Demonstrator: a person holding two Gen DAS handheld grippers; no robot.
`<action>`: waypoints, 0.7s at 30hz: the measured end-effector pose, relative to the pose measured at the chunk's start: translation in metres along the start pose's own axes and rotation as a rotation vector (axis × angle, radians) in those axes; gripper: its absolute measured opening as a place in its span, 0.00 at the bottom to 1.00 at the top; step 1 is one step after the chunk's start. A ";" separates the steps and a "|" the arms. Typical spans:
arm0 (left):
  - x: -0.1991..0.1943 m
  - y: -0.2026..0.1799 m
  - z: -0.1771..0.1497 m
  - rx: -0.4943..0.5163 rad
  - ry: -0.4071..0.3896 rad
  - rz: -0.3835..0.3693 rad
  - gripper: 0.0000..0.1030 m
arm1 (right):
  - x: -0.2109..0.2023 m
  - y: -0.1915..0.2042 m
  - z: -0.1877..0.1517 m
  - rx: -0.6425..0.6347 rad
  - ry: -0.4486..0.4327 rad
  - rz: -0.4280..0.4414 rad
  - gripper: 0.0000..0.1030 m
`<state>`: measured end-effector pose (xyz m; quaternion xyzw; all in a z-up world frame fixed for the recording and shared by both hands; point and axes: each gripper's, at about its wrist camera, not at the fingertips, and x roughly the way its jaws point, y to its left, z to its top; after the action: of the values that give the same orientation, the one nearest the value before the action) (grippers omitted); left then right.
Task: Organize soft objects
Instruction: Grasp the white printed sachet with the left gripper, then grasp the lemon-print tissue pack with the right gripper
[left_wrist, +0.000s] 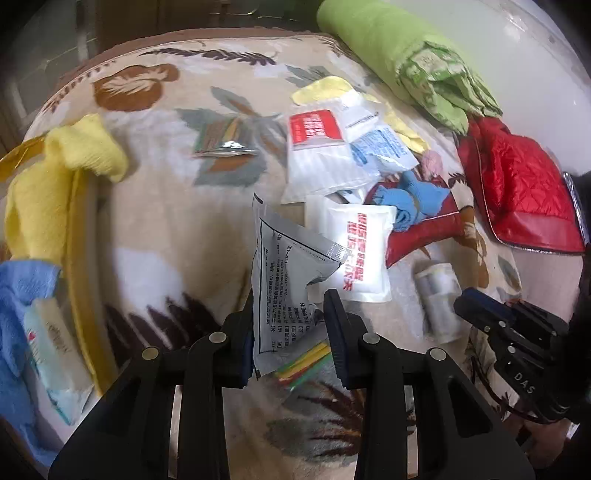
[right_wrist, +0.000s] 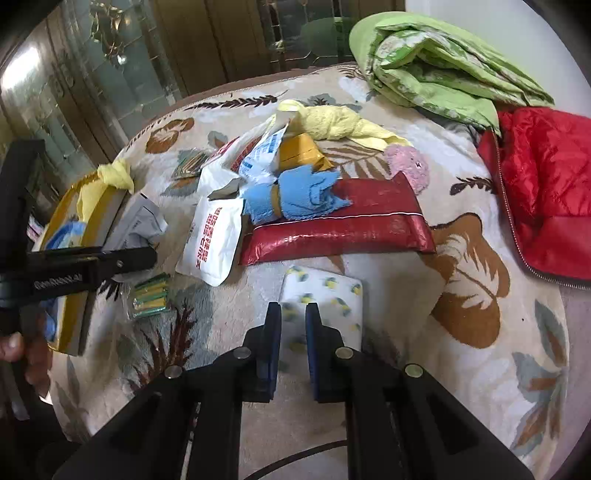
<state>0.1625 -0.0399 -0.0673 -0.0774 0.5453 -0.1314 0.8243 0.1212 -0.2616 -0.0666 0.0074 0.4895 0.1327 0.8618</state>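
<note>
My left jaws (left_wrist: 290, 328) are clamped on a grey foil sachet (left_wrist: 284, 280) w/ black print; it stands up crumpled between the pads, lifted off the leaf-pattern blanket (left_wrist: 166, 221). Under it, just below the jaws, a small clear pack of green/yellow/red strips (left_wrist: 306, 360) lies flat.

My right jaws (right_wrist: 293, 332) are pinched nearly closed on the near edge of a white tissue pack w/ lemon print (right_wrist: 325, 295); the rest of it sticks out ahead & to the right of the pads.

Ahead of the left jaws: a white pouch w/ red lettering (left_wrist: 354, 251), then a pile of white/red/blue sachets (left_wrist: 332, 147). A rolled blue cloth (right_wrist: 295, 195) sits on a long dark-red pouch (right_wrist: 351, 229), right of that pile. Far left of the left jaws, a yellow-rimmed box (left_wrist: 79, 258) w/ a yellow cloth (left_wrist: 74, 155) draped over its rim and a blue cloth (left_wrist: 22, 295) inside.

Far ahead-right: folded green bedding (right_wrist: 443, 74) and a red quilted jacket (right_wrist: 546, 177). Pink plush thing (right_wrist: 408, 166) just past the red pouch; can't tell what it is.
</note>
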 end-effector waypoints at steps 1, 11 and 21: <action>-0.001 0.001 -0.001 0.000 0.001 0.002 0.32 | 0.003 -0.001 0.000 0.008 0.009 0.006 0.11; -0.008 0.008 -0.012 -0.031 0.013 -0.021 0.32 | 0.003 -0.001 0.008 -0.022 0.022 -0.059 0.64; -0.011 0.008 -0.010 -0.033 0.007 -0.043 0.32 | 0.037 -0.012 0.020 0.028 0.170 -0.100 0.77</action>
<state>0.1501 -0.0283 -0.0636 -0.1021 0.5486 -0.1407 0.8178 0.1588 -0.2617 -0.0887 -0.0164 0.5623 0.0831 0.8226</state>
